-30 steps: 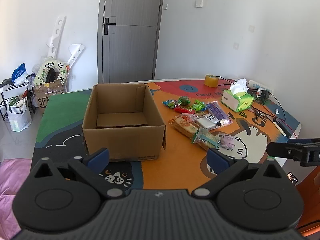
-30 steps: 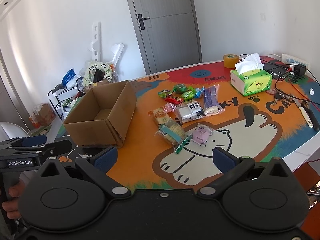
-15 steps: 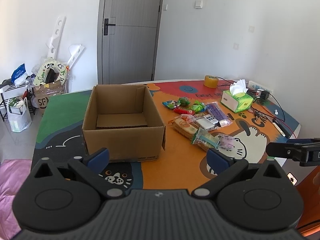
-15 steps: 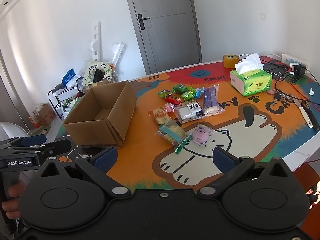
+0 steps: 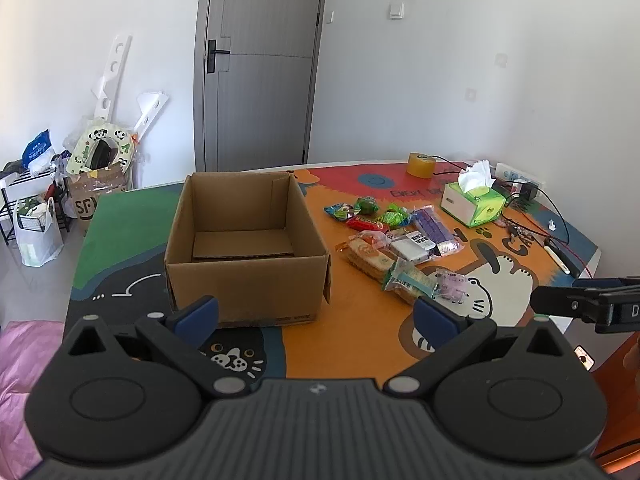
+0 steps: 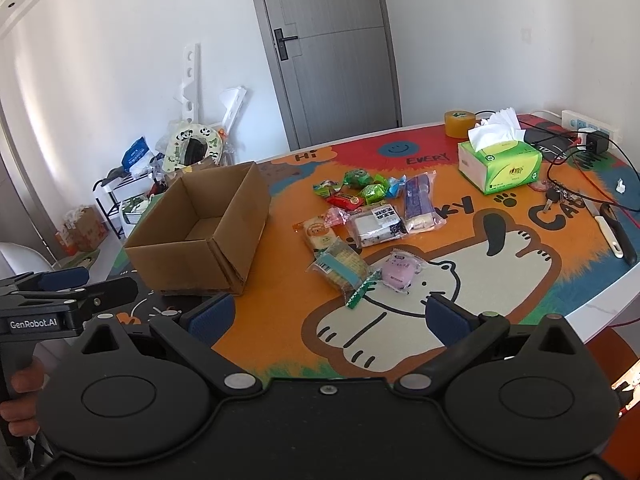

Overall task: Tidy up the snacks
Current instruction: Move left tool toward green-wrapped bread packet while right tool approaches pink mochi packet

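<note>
An empty open cardboard box (image 5: pixel 244 240) (image 6: pixel 200 236) stands on the left part of the colourful table mat. Several wrapped snacks lie in a loose pile to its right: a pink pack (image 6: pixel 398 272), a cracker pack with a teal label (image 6: pixel 340 268), a black-and-white pack (image 6: pixel 376 224), a purple pack (image 6: pixel 418 200), green and red candies (image 6: pixel 360 188). My left gripper (image 5: pixel 316 316) is open and empty, above the near table edge in front of the box. My right gripper (image 6: pixel 326 316) is open and empty, near the table edge short of the pink pack.
A green tissue box (image 6: pixel 500 164), a tape roll (image 6: pixel 460 122), a power strip with cables (image 6: pixel 588 128), keys (image 6: pixel 556 196) and a knife (image 6: pixel 612 232) lie on the right side of the table. Bags and a shoe rack (image 5: pixel 36 216) stand on the floor at left.
</note>
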A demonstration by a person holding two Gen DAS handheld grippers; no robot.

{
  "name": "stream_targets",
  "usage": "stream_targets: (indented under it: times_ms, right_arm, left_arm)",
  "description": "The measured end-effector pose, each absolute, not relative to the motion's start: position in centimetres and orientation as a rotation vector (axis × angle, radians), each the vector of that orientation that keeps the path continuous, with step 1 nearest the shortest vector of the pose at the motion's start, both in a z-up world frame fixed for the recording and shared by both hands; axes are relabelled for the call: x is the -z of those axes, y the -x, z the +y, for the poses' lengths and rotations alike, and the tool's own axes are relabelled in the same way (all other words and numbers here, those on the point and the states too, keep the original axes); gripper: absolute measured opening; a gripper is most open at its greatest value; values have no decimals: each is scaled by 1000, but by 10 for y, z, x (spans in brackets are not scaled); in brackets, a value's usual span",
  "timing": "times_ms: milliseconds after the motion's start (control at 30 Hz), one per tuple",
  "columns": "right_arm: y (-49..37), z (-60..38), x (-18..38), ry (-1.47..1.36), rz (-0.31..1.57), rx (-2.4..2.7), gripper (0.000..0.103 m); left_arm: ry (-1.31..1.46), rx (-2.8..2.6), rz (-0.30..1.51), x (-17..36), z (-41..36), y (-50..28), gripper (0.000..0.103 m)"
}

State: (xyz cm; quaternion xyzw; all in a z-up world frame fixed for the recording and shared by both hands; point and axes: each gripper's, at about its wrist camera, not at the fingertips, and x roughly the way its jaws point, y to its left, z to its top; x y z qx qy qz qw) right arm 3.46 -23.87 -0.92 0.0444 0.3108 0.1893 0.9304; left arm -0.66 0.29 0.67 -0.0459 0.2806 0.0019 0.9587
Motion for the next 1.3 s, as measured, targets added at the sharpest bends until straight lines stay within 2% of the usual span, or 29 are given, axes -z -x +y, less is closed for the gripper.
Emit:
stream_targets:
  times_ms: [400, 667, 1100, 1200, 1300]
  right_arm:
    - [-40, -239, 20, -74, 616, -361, 103]
    - [-51, -246, 42, -47, 560, -339, 103]
    - [-81, -273, 84, -133, 587, -325, 103]
    - [-87, -280, 92, -163, 589, -329, 100]
    - [-96, -284, 101, -179, 603, -321, 91]
  left_arm:
    - [113, 12, 565, 5, -1, 0, 103]
    - [122, 24, 562, 23, -13, -20, 103]
    - [135, 100, 569, 53, -40, -60, 101]
    - [136, 116, 575, 61, -47, -69, 101]
    - [133, 137, 584, 68, -54, -79, 98]
